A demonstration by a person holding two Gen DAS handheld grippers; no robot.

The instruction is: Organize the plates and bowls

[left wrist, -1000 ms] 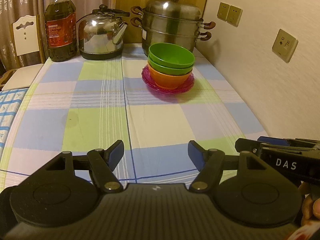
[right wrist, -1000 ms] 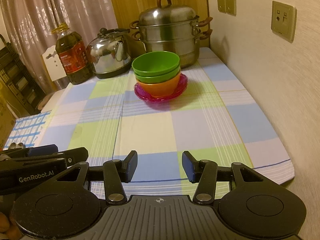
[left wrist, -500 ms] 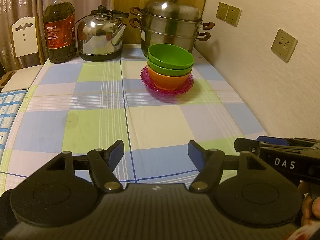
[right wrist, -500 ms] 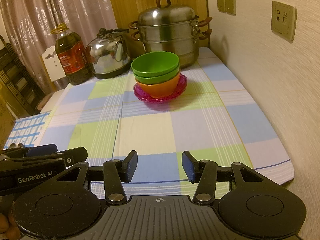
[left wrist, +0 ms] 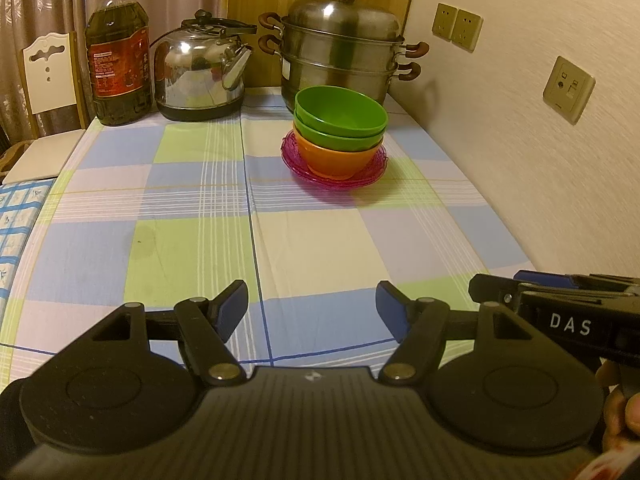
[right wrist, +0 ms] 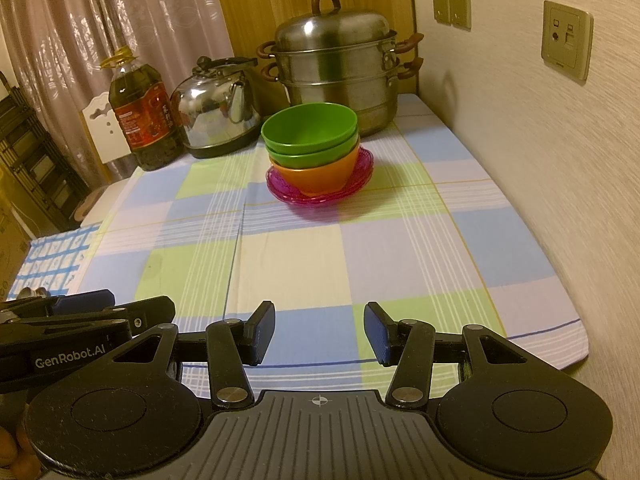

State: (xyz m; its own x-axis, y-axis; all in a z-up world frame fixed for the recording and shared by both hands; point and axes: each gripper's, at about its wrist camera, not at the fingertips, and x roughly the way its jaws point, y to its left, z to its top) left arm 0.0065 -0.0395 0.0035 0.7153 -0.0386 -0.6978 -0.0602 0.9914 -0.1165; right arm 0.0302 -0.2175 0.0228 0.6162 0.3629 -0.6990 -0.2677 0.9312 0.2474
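Green bowls [left wrist: 341, 114] — two; orange bowl [left wrist: 336, 158] — one; pink plate [left wrist: 372, 170] — one.

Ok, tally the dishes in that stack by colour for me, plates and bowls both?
Green bowls: 2, top one nested in the second
Orange bowl: 1
Pink plates: at least 1; more beneath cannot be told
Total: 4 dishes visible

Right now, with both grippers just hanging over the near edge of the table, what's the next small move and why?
Probably nothing more than easing both back: the left gripper and right gripper are open and hold nothing, and the green bowls already nest in the orange bowl on the pink plate, so the stacking looks done.
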